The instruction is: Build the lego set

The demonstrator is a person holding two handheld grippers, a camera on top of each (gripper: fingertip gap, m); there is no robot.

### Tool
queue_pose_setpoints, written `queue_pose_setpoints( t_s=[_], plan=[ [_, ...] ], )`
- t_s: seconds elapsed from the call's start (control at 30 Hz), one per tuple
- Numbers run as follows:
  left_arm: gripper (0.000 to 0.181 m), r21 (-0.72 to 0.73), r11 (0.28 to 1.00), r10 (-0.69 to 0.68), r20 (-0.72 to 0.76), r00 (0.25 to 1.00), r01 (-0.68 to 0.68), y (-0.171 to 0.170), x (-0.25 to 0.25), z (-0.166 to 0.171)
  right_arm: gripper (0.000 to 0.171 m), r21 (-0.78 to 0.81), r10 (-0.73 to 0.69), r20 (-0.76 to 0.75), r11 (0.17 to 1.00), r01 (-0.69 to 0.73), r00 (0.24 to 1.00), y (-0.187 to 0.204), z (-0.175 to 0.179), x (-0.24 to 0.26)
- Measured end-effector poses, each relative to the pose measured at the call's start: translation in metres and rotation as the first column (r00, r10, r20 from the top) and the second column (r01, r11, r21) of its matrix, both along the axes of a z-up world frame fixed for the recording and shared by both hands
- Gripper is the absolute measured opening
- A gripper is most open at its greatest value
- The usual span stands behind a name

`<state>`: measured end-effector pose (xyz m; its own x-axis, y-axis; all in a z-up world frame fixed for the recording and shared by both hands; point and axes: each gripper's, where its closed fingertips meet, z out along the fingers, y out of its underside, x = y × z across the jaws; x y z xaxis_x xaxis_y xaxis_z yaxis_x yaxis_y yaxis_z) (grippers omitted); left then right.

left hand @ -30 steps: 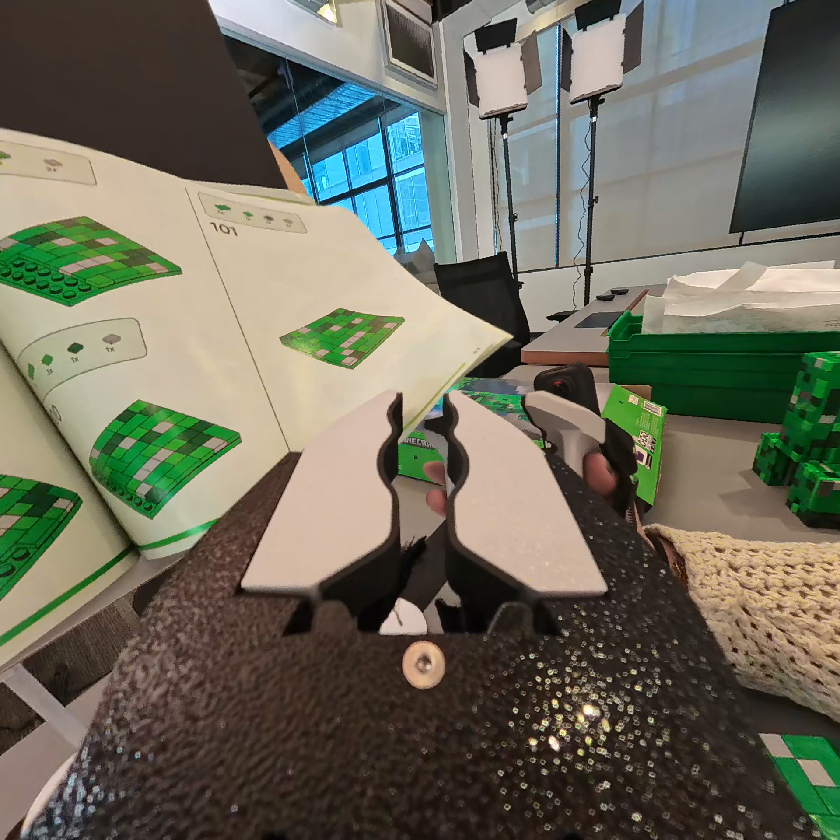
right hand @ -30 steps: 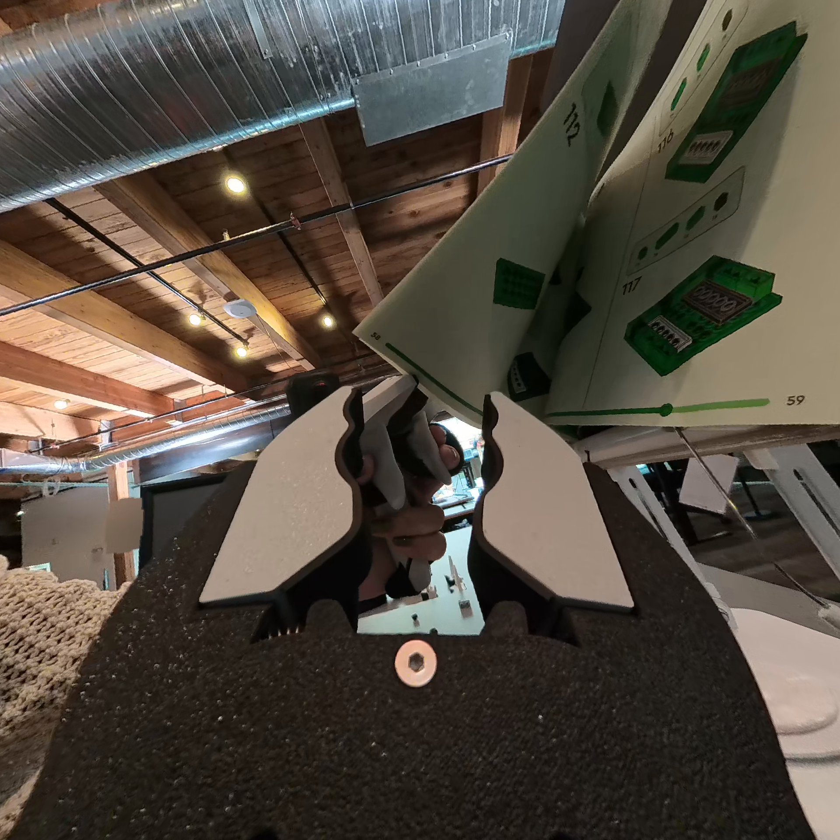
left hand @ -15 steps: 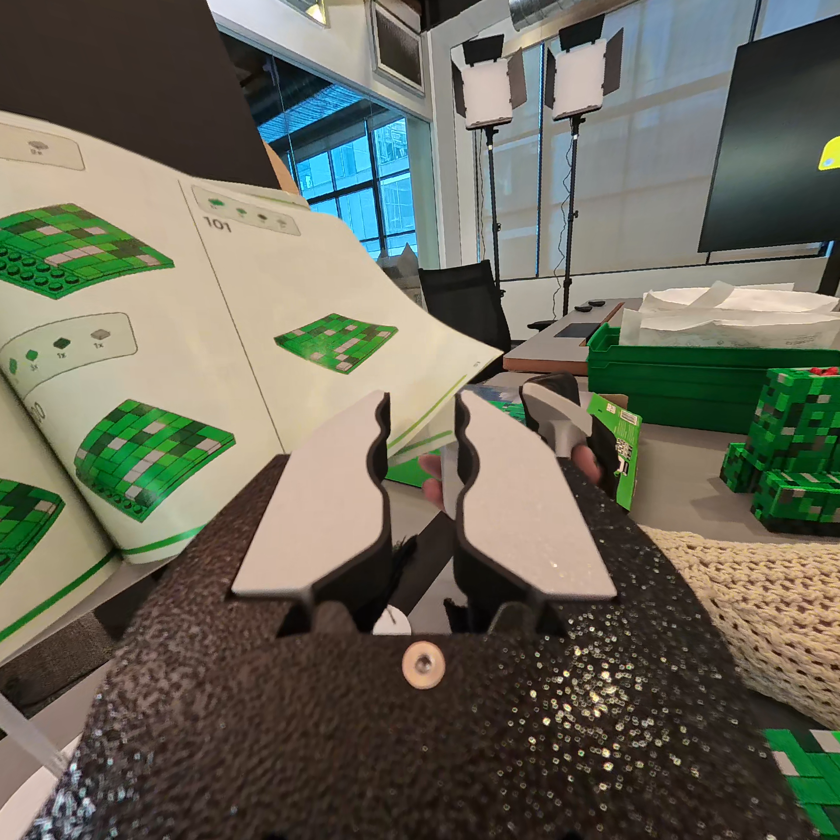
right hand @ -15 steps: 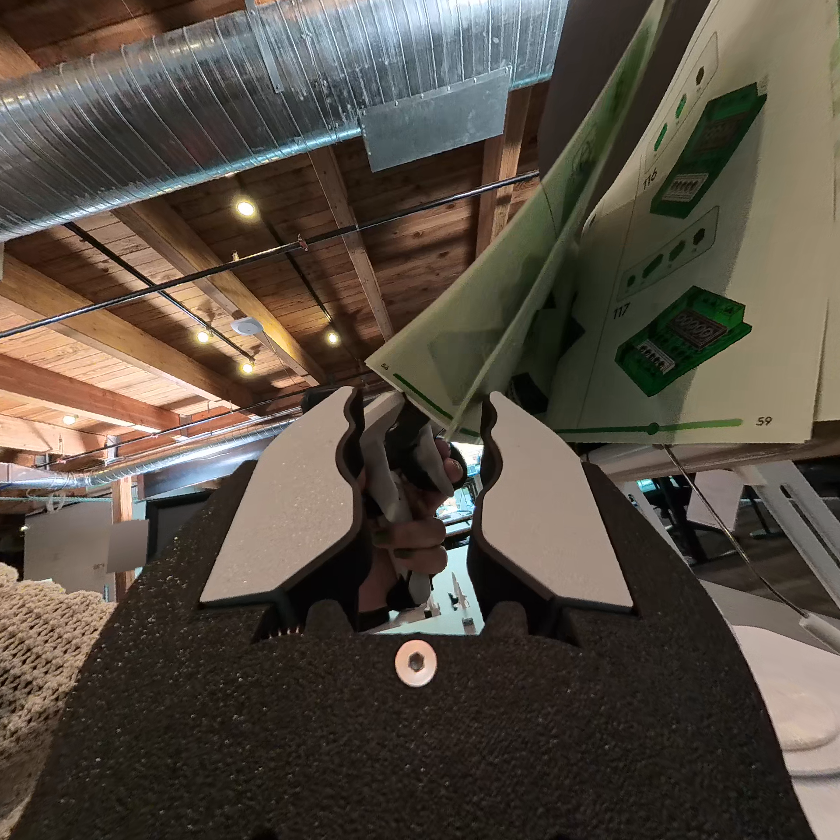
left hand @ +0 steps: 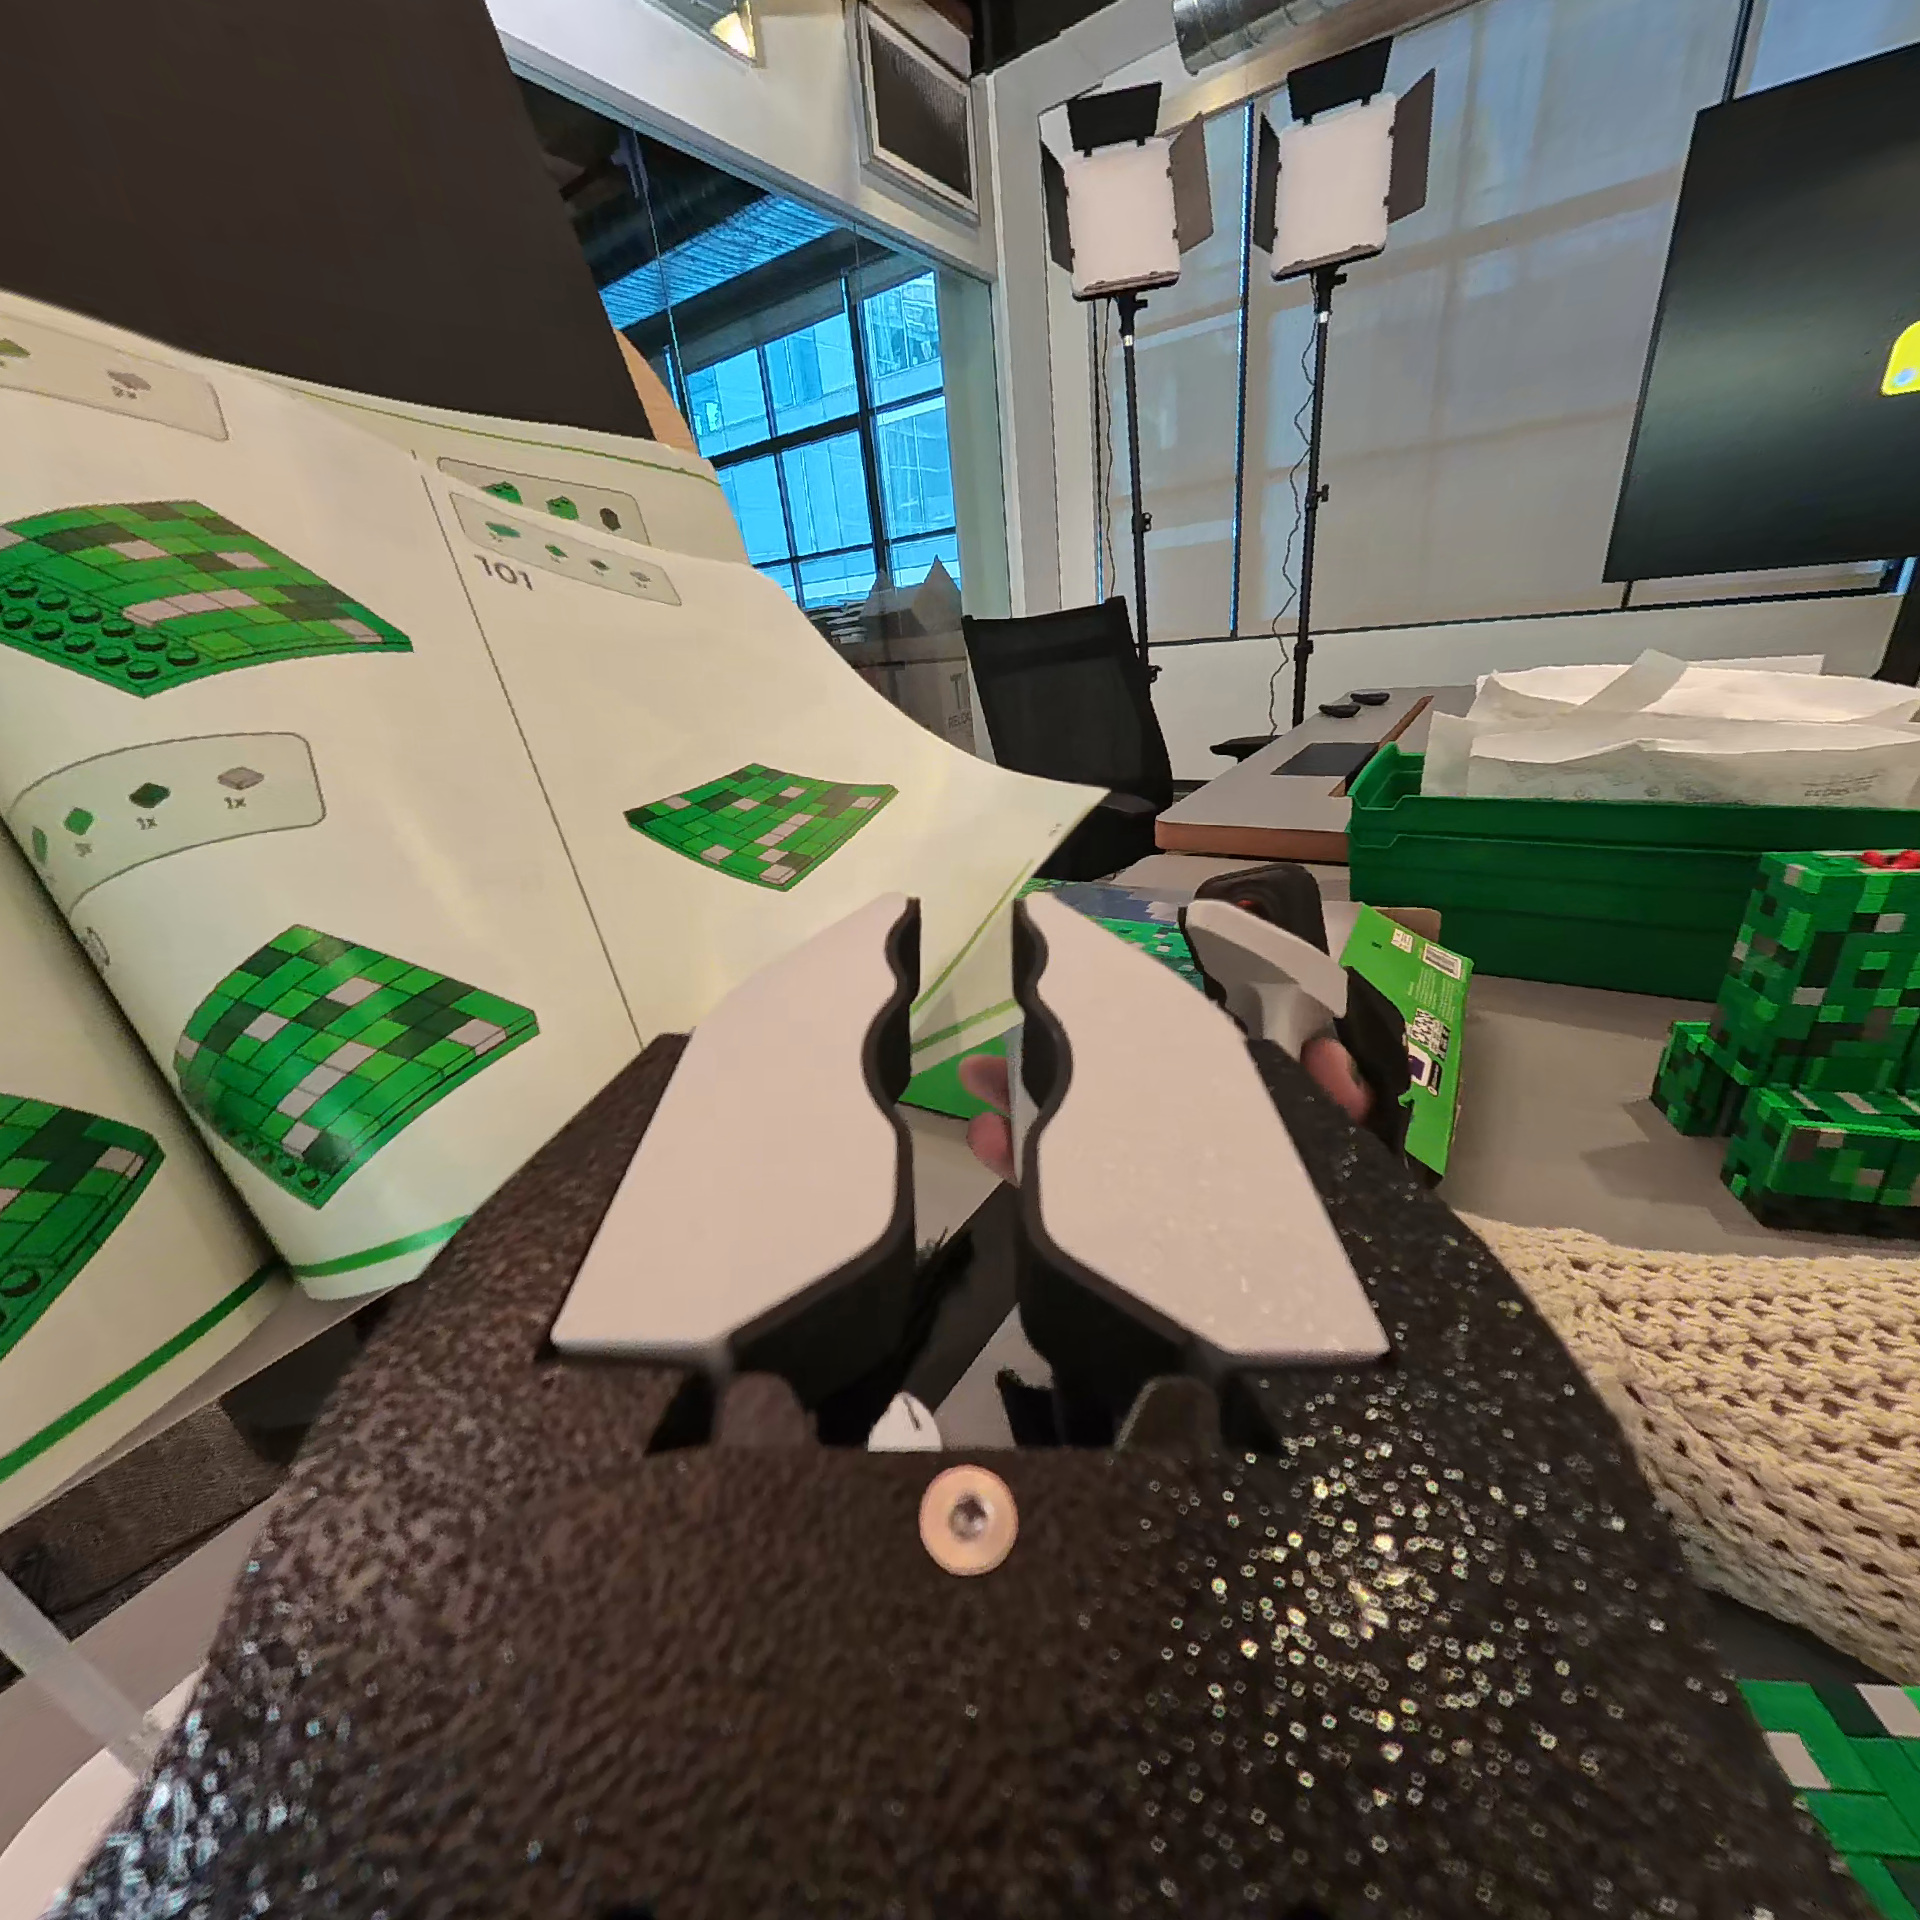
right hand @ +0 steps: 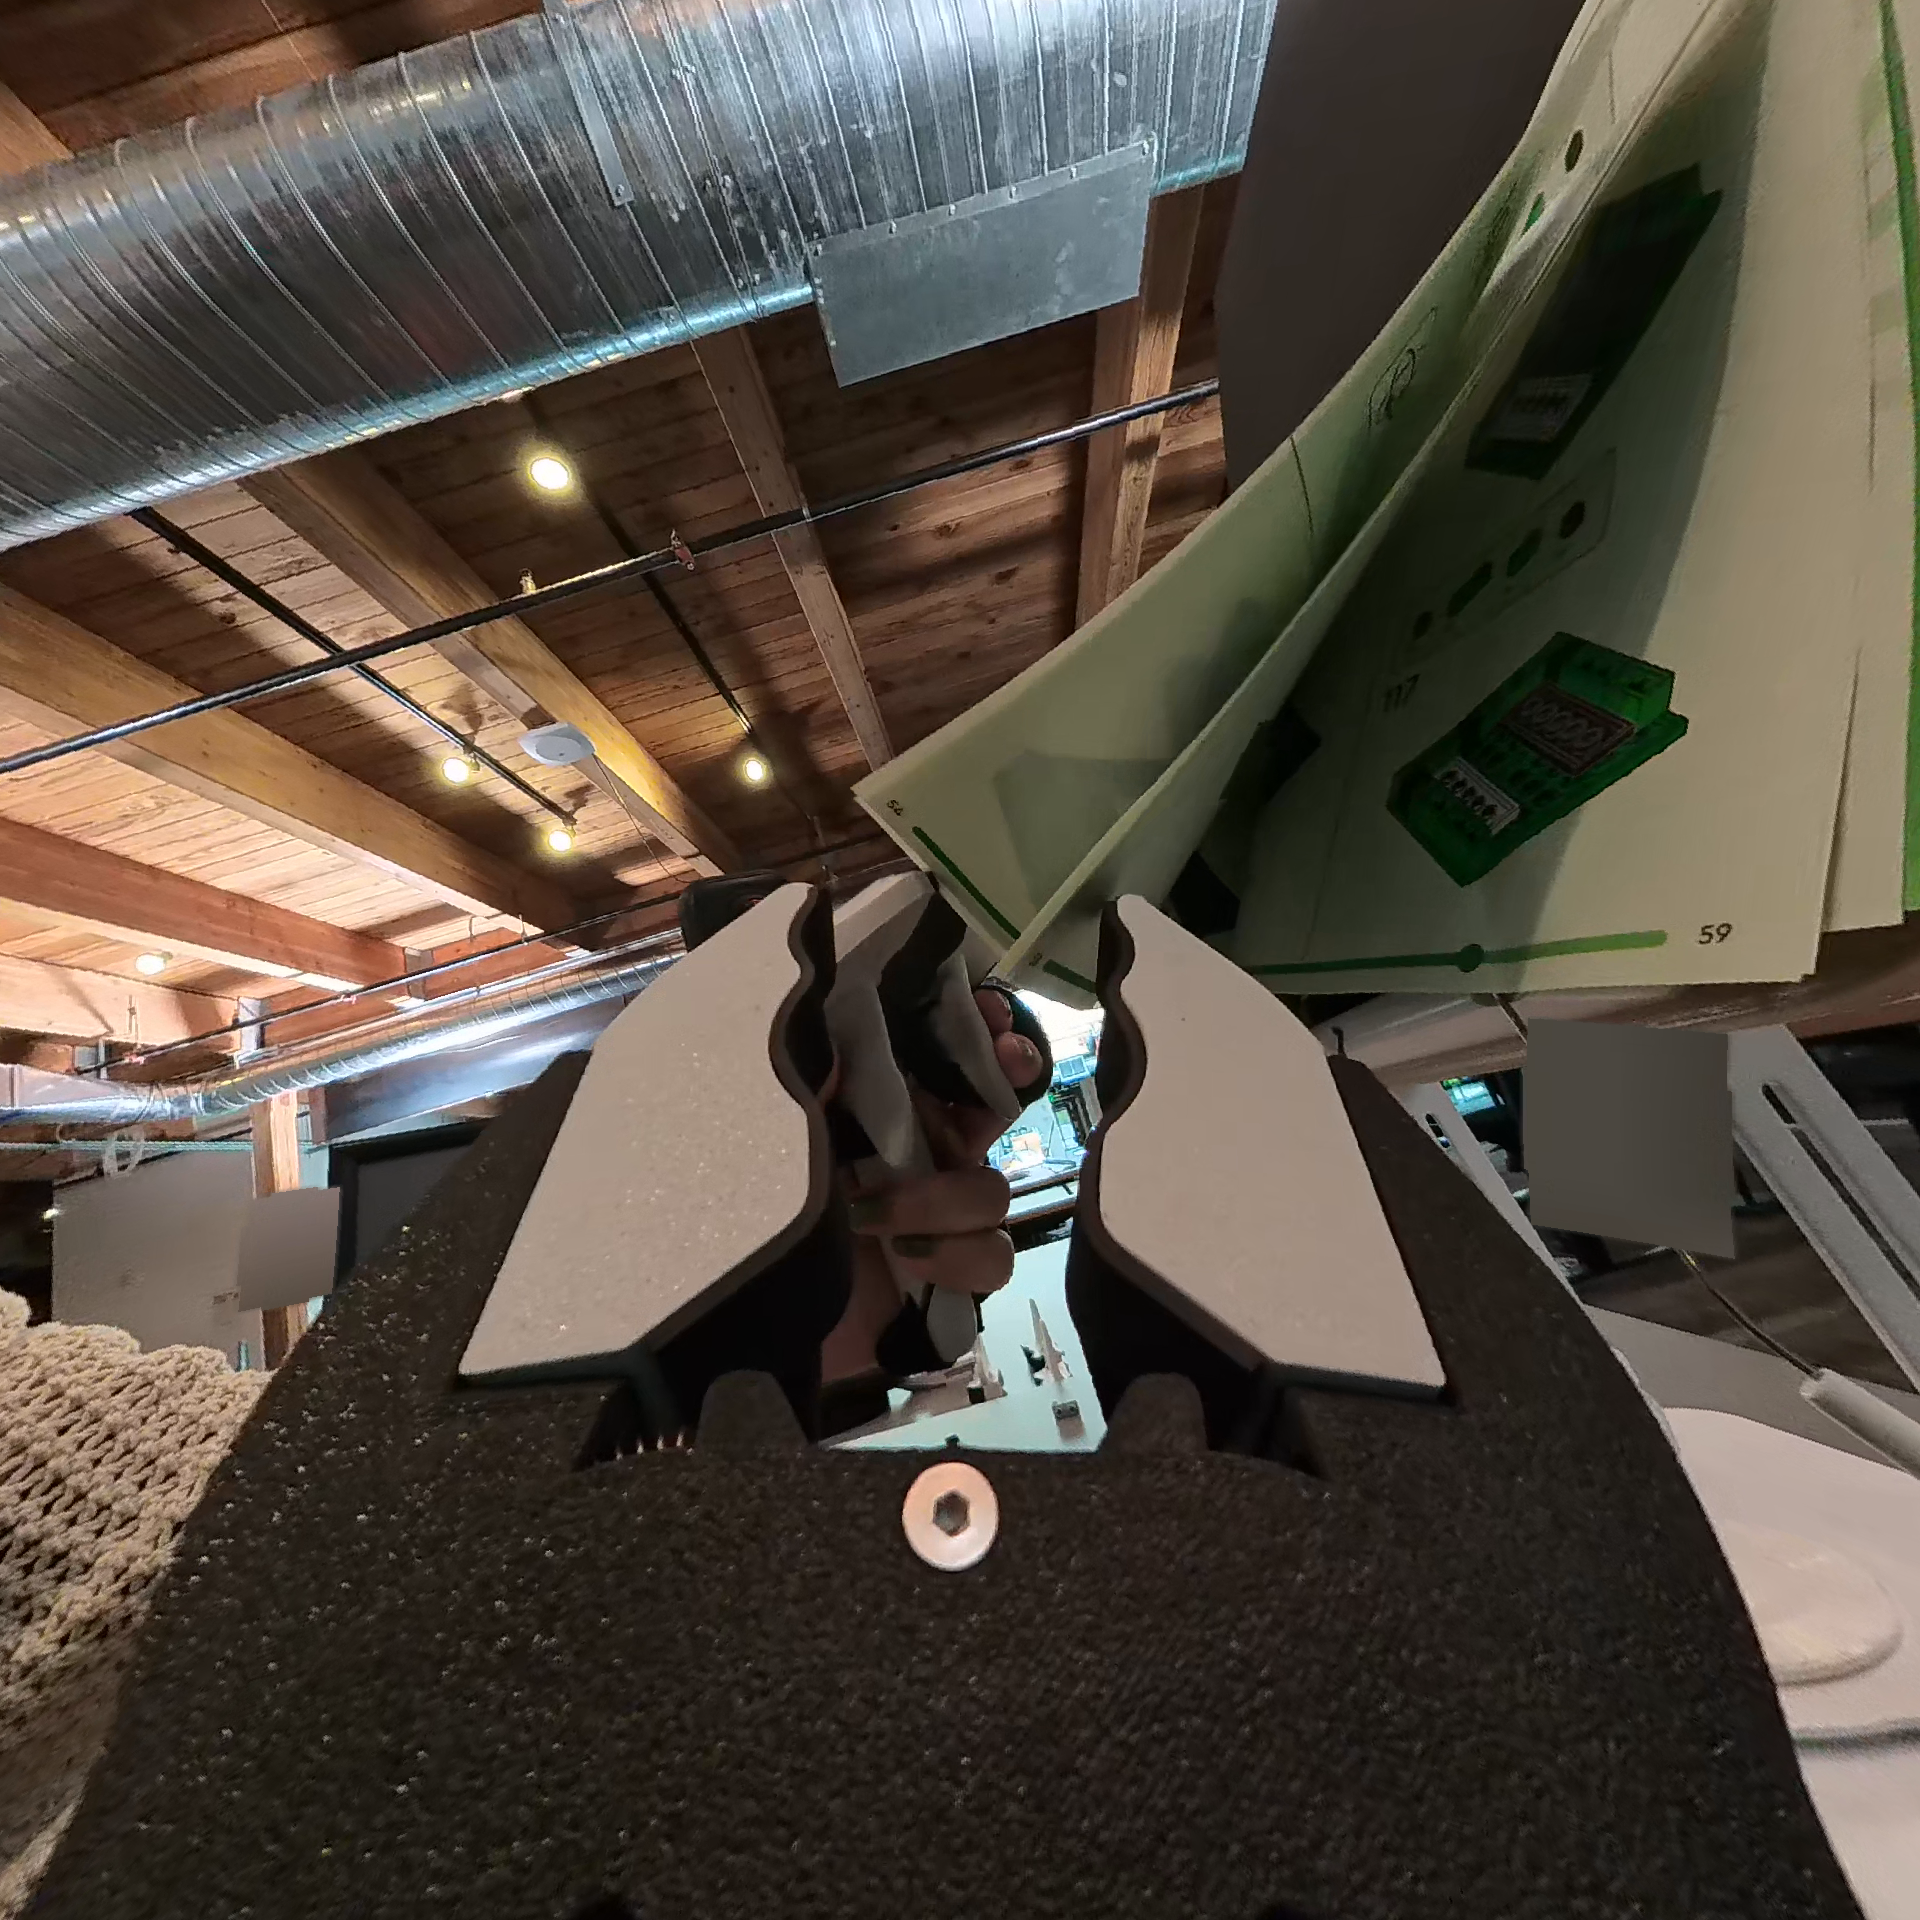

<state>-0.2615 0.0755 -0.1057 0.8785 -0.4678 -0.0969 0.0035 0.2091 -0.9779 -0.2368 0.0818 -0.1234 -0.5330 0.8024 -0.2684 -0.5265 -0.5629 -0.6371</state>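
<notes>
All eyes on the instruction booklet, propped up at the left of the left wrist view and fanned open, one page curling out toward the middle. Its lower corner hangs right at the tips of the left hand-held gripper, whose jaws stand a narrow gap apart; the page edge sits in front of that gap, and I cannot tell whether it is between the pads or just beyond them. Nothing is clamped that I can see.

Over in the right wrist view, the same booklet shows from below against the wooden ceiling, several leaves splayed. The right hand-held gripper is spread wide and empty, with a loose page corner poking down just at its fingertips. Beyond that gap sits the other gripper, with the fingers of the hand that holds it wrapped round its handle.

So my read: this is a page-turning step, hunting for the right build stage, not a brick-placing one. The next move calls for isolating a single leaf, since several lie close together, pinching it lightly near the corner and sweeping it over without creasing it.

Further out on the worktop, the green blocky model waits at the right, a green box flap stands behind the grippers, green trays hold white paper, and a cream knitted sleeve fills the lower right.
</notes>
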Motion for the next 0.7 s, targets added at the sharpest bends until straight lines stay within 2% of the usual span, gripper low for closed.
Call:
queue_pose_setpoints(
  t_s=[0.37,0.4,0.43,0.5,0.6,0.7],
  plan=[
    [0.017,0.007,1.0,-0.03,0.035,0.999,0.03,-0.002,-0.001,0.005,0.048,0.0,0.002,0.003,1.0,-0.002,1.0,0.0,-0.001,0.0],
    [0.014,0.007,1.0,-0.029,0.033,0.999,0.029,-0.002,-0.002,0.005,0.048,0.0,0.001,0.004,1.0,-0.001,1.0,0.0,-0.001,0.0],
    [0.001,0.011,1.0,-0.025,0.029,0.999,0.025,-0.003,-0.002,0.005,0.048,0.001,0.001,0.004,1.0,-0.001,1.0,0.0,-0.001,0.0],
    [0.0,0.032,0.999,0.01,0.036,0.999,-0.011,-0.004,-0.007,0.009,0.048,-0.001,-0.002,0.005,1.0,0.002,1.0,0.001,-0.002,0.0],
    [0.0,0.129,0.988,0.068,0.148,0.987,-0.088,-0.016,-0.029,0.029,0.048,-0.007,-0.024,0.007,1.0,0.024,1.0,0.005,-0.002,0.001],
    [0.0,0.217,0.955,0.127,0.318,0.939,-0.203,-0.037,-0.066,0.047,0.048,-0.006,-0.062,0.018,0.998,0.062,0.998,0.01,-0.003,0.002]
  ],
)
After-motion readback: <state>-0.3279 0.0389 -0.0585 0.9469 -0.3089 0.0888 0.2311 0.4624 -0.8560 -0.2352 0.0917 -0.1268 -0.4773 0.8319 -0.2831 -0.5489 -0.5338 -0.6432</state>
